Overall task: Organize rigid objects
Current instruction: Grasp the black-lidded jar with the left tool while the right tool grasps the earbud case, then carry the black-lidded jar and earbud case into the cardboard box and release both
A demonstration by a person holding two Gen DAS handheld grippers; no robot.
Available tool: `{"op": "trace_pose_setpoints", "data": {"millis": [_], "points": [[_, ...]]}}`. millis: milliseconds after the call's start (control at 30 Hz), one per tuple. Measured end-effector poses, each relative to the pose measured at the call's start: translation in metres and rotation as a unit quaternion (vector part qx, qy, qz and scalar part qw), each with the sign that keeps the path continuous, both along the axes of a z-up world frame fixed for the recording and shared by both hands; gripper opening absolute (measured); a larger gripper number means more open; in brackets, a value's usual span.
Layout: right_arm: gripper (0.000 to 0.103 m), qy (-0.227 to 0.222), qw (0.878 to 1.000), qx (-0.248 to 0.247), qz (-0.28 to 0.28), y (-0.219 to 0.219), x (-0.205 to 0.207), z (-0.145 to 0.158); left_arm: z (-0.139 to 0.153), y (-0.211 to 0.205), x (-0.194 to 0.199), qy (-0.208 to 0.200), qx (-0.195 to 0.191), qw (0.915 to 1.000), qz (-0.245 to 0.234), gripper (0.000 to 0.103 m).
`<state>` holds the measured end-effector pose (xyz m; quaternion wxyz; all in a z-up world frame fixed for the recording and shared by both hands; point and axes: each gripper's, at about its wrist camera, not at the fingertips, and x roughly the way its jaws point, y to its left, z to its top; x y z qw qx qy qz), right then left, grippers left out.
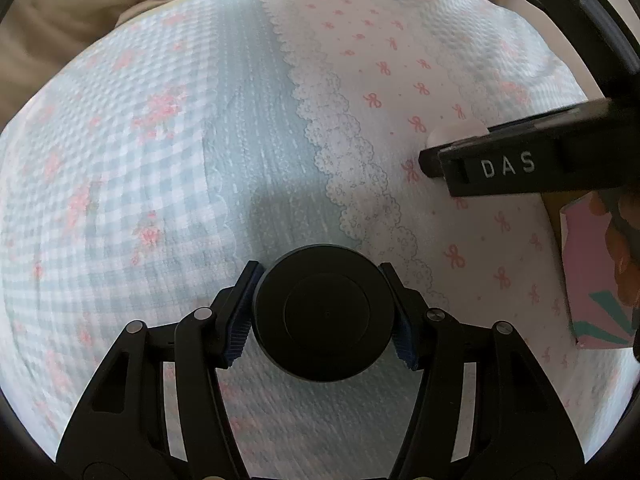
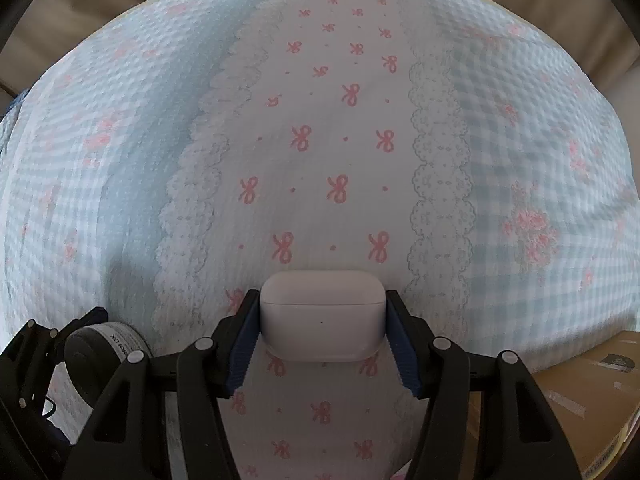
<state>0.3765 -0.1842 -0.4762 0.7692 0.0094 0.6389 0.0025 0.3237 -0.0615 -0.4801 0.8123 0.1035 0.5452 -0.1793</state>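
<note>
My left gripper (image 1: 323, 314) is shut on a black round jar (image 1: 325, 312), lid toward the camera, held above the patterned bedspread (image 1: 160, 160). My right gripper (image 2: 322, 330) is shut on a white earbud case (image 2: 322, 314), lid closed, over the pink-bow stripe of the spread. In the left wrist view the right gripper (image 1: 436, 152) enters from the right with the white case (image 1: 456, 132) just showing behind its finger. In the right wrist view the left gripper (image 2: 90, 344) with the jar (image 2: 104, 344) sits at the lower left.
A pink patterned box (image 1: 596, 280) lies at the right edge of the bedspread. A brown cardboard box (image 2: 588, 392) sits at the lower right in the right wrist view. Beige bedding (image 1: 80, 8) lies beyond the spread.
</note>
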Motion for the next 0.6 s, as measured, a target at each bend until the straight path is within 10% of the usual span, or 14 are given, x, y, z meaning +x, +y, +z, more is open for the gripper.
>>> {"op": "trace_pose_setpoints", "data": {"millis": [600], "points": [[0.056, -0.080, 0.996, 0.038, -0.011, 0.010, -0.072, 0.113, 0.108, 0.040, -0.052, -0.033, -0.029, 0.9989, 0.020, 0.055]]}}
